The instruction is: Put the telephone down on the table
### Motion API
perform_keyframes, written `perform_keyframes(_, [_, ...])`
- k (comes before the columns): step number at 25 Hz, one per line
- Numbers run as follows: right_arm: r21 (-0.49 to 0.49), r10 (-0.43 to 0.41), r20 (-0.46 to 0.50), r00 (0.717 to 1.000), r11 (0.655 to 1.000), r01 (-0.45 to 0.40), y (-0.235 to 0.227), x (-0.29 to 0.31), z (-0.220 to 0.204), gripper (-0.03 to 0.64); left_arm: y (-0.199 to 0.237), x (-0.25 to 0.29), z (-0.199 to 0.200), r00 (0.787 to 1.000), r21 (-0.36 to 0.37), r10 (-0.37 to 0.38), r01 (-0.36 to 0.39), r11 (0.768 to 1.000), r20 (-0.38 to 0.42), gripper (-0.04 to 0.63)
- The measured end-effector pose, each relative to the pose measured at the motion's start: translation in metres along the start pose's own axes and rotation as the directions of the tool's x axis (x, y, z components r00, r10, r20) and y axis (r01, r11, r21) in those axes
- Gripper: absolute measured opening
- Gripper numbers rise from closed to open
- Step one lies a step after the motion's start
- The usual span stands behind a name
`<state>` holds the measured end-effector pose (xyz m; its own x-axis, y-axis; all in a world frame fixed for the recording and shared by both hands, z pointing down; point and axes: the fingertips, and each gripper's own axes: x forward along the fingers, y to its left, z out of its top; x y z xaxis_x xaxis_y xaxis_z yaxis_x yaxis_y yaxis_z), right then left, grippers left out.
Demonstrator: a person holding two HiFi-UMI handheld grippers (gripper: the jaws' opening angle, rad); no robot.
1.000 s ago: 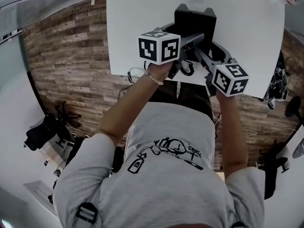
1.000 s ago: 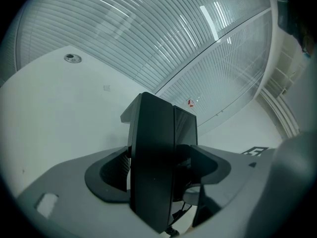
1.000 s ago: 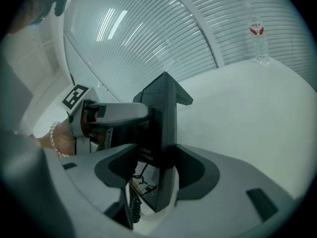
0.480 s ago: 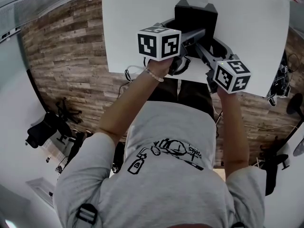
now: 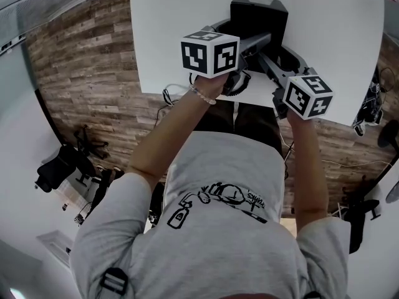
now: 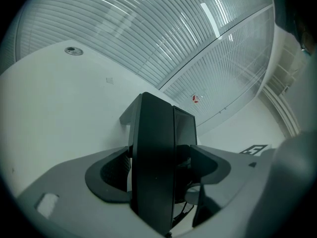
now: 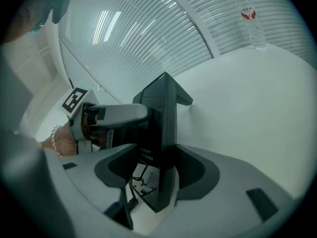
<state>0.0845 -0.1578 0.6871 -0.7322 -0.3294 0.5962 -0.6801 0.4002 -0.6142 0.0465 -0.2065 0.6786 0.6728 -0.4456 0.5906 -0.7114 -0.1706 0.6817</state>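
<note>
As seen from the head view, nearest is the person's grey shirt (image 5: pixel 218 229), both arms reaching forward over the wooden floor (image 5: pixel 87 73) to the near edge of the white table (image 5: pixel 181 17).

Left hand (image 5: pixel 209 86) has a bead bracelet (image 5: pixel 202 98) at the wrist. Each gripper's marker cube faces up: left cube (image 5: pixel 210 53), right cube (image 5: pixel 307 95).

Left gripper (image 6: pixel 157 175): jaws pinching the black telephone (image 6: pixel 154 133) from its left side, pads pressed on both faces. Right gripper (image 7: pixel 158 170): jaws also clamped on the telephone, from the right. Both tongs converge on it, so it's a two-handed hold.

The telephone stands on edge, upright, over the near part of the table, just beyond the table's near edge. Can't tell if its bottom edge touches the tabletop or sits slightly above it.

Coiled cord (image 5: pixel 240 83) hangs under the telephone at the table's near edge, between the two grippers. A small label and connector are visible on the telephone's underside in the right gripper view, but the print is too small to read.

Farther out the tabletop is plain white. A clear water bottle (image 7: pixel 250 21) with a red label stands at the far right of the table, well apart from the telephone. Beyond the table are window blinds (image 6: pixel 148 29).
</note>
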Motion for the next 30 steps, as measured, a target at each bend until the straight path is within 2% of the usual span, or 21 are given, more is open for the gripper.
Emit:
perform_keyframes(7, [0.032,0.028,0.004,1.000,0.999,-0.028,-0.002,0.004,-0.002,0.227,0.002,0.006,-0.003,0.999,0.007,-0.026,0.026,1.000,-0.022,0.376])
perform_keyframes(14, [0.028,0.021,-0.004,1.000,0.999,-0.020,-0.002,0.004,-0.003,0.227,0.001,0.005,-0.002,1.000,0.038,-0.001,0.002,0.999,-0.014,0.376])
perform_keyframes(19, [-0.013,-0.025,-0.012,1.000,1.000,0.024,-0.003,0.000,0.003,0.227,0.003,-0.004,-0.001,0.999,0.059,0.033,-0.033,0.998,0.001,0.376])
perform_keyframes(30, [-0.091,-0.074,0.074,0.995,0.993,0.080,0.010,-0.042,0.045,0.225,-0.006,-0.060,0.014,0.995,0.063,0.070,-0.075,0.995,0.073,0.376])
